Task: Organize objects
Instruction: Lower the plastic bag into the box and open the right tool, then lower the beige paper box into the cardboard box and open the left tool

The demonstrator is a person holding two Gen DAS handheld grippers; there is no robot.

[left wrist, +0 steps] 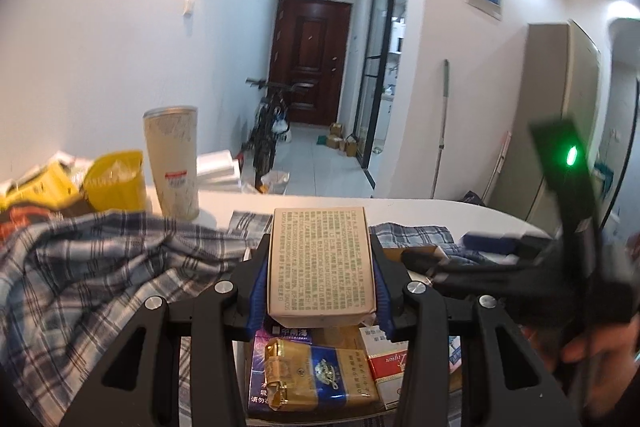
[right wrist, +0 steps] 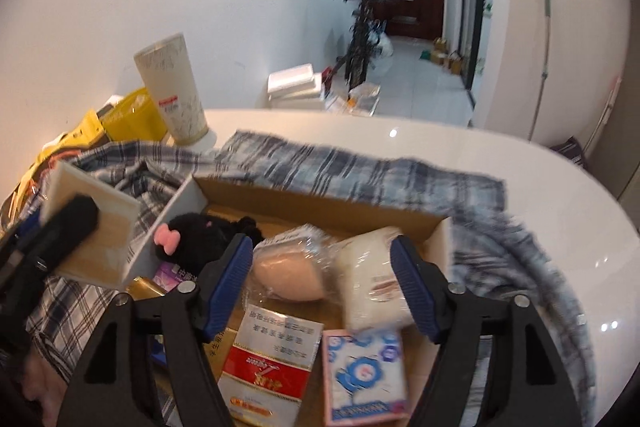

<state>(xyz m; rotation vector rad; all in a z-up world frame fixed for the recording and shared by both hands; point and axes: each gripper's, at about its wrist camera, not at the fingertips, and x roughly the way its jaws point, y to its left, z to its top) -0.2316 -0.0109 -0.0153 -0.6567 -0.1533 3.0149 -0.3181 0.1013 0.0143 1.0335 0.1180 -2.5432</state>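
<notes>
My left gripper point(left wrist: 320, 267) is shut on a tan box printed with small text point(left wrist: 322, 263) and holds it above a cardboard box point(right wrist: 320, 205). The held box also shows in the right wrist view point(right wrist: 96, 227), left of the cardboard box. Below it lie a blue and gold packet point(left wrist: 316, 375) and a red and white packet point(left wrist: 386, 361). My right gripper point(right wrist: 322, 285) is open over the cardboard box, with a wrapped white block point(right wrist: 372, 283) and a wrapped pink pad point(right wrist: 288, 267) between its fingers. A black plush toy point(right wrist: 200, 237) lies at the box's left end.
A plaid cloth point(right wrist: 360, 163) lies under the box on a white oval table point(right wrist: 560, 227). A tall beige canister point(left wrist: 172, 163) and yellow packages point(left wrist: 116, 179) stand at the back left. A pink and blue tissue pack point(right wrist: 364, 375) lies in the box. A bicycle point(left wrist: 268, 123) stands beyond.
</notes>
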